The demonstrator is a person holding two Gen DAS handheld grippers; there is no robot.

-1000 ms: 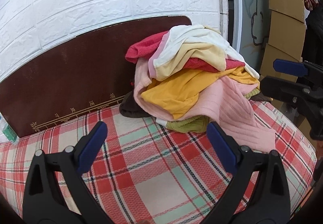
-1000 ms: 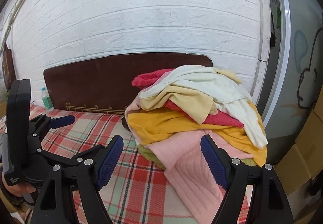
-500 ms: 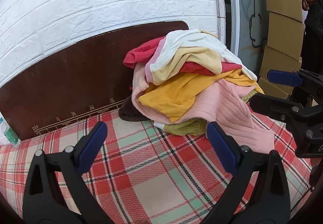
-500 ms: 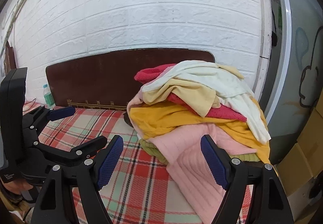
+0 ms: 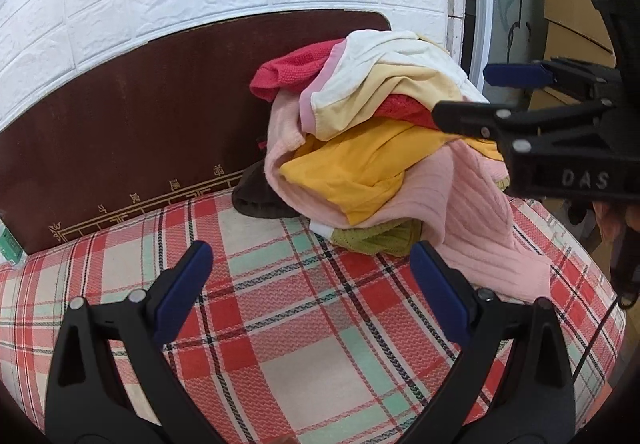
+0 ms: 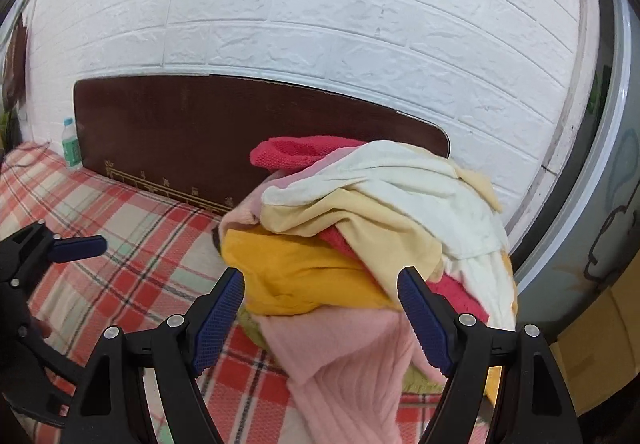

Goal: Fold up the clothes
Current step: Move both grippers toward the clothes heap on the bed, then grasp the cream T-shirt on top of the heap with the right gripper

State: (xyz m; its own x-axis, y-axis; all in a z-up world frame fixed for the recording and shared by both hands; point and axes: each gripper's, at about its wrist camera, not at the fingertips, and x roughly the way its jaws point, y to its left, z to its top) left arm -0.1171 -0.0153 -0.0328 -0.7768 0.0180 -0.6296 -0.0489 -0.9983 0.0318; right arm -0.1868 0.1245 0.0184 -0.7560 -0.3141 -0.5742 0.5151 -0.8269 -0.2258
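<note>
A heap of clothes (image 5: 372, 147) (image 6: 360, 244) lies on the plaid bed at the headboard's right end: cream, red, yellow, pink and olive pieces tangled together. My left gripper (image 5: 310, 284) hangs open over bare plaid sheet, short of the heap. My right gripper (image 6: 320, 304) is open right at the heap, its fingers either side of the yellow garment (image 6: 304, 276) and the pink ribbed one (image 6: 348, 364). Seen from the left wrist, the right gripper (image 5: 480, 95) reaches in over the heap. Nothing is held.
The plaid mattress (image 5: 280, 344) meets a dark brown headboard (image 5: 140, 115) on a white brick wall. A plastic bottle (image 6: 71, 143) stands at the headboard's left end. Cardboard boxes (image 5: 572, 15) and a grey panel (image 6: 608, 203) stand to the right of the bed.
Both grippers have moved closer to the heap. The right gripper has advanced most and now reaches over the clothes. The clothes have not moved.
</note>
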